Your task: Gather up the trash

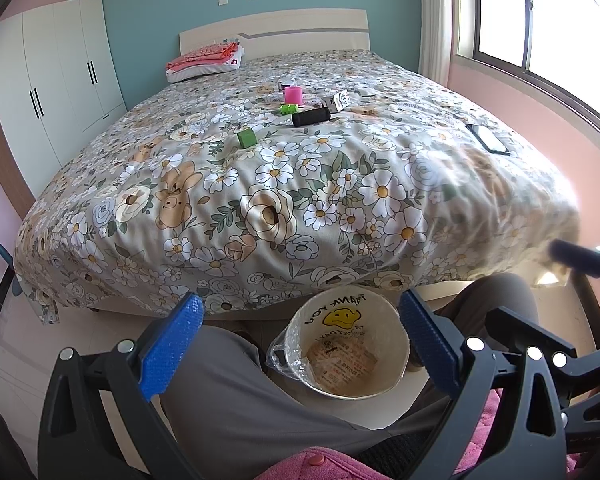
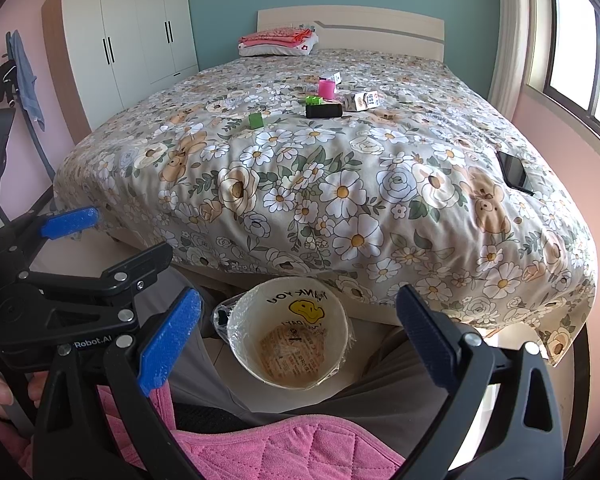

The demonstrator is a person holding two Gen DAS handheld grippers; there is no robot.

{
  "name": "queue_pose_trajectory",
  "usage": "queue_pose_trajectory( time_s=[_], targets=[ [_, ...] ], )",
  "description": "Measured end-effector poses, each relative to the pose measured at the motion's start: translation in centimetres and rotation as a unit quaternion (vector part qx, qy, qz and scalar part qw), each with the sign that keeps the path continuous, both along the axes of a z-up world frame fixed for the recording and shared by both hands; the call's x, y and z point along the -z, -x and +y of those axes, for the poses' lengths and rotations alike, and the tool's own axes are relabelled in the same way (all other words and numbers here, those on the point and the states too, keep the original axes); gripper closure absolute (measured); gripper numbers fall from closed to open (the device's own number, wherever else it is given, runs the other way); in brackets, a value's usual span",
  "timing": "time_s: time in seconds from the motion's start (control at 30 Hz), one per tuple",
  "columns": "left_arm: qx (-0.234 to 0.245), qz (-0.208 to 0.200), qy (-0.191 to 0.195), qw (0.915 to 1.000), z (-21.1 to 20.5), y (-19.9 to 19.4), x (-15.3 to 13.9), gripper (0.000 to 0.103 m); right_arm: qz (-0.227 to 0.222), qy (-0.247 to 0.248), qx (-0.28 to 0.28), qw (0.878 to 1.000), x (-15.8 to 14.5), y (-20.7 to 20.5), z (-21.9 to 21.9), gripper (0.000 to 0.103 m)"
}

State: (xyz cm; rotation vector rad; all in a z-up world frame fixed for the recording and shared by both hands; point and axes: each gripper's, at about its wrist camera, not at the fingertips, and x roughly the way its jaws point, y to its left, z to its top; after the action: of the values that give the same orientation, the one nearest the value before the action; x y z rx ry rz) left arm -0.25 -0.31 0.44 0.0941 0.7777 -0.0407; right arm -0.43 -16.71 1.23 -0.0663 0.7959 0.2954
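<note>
Left tool [image 1: 300, 336] jaws wide apart, right tool [image 2: 298, 328] likewise

floral bed [image 1: 284, 184], green cube [image 1: 246, 137], black cylinder [image 1: 311, 117], pink cup [image 1: 292, 94], carton [image 1: 337, 101], phone [image 1: 489, 138], folded bedding [image 1: 204, 60]

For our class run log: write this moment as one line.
left tool: open, empty | right tool: open, empty | bin: on floor below both | trash: on bed
</note>
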Motion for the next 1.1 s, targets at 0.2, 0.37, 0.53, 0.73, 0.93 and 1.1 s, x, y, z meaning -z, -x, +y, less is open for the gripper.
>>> queue_pose_trajectory(
  time_s=[0.2,0.37,0.53,0.73,0.93,1.1],
  targets=[
    [0.000,0.000,0.000,1.0000,0.0,0.0,0.0,0.003,0.000,0.000,0.000,1.000,0.0,0.0,0.0,0.007],
    [0.000,0.001,0.000,1.0000,0.0,0.0,0.0,0.003,0.001,0.000,0.000,1.000,0.0,0.0,0.0,0.007],
    [0.000,0.001,0.000,1.0000,0.0,0.1,0.2,0.003,0.001,0.000,0.000,1.000,0.0,-0.1,-0.1,0.007],
    [-0.001,0.001,0.006,1.0000,0.5,-0.3,0.6,0.003,-0.006,0.008,-0.005,1.000,0.0,-0.4,0.3,0.007],
    [0.010,-0.010,0.012,0.9998,0.8,-2.0,-0.6,0.003,-0.028,0.026,-0.011,0.999,-1.5,-2.2,1.1,0.007],
    [0.006,-0.003,0.027,0.9996,1.6,-5.0,-1.5,0.003,-0.036,0.033,-0.019,0.999,-2.6,-5.1,1.3,0.007]
  ],
)
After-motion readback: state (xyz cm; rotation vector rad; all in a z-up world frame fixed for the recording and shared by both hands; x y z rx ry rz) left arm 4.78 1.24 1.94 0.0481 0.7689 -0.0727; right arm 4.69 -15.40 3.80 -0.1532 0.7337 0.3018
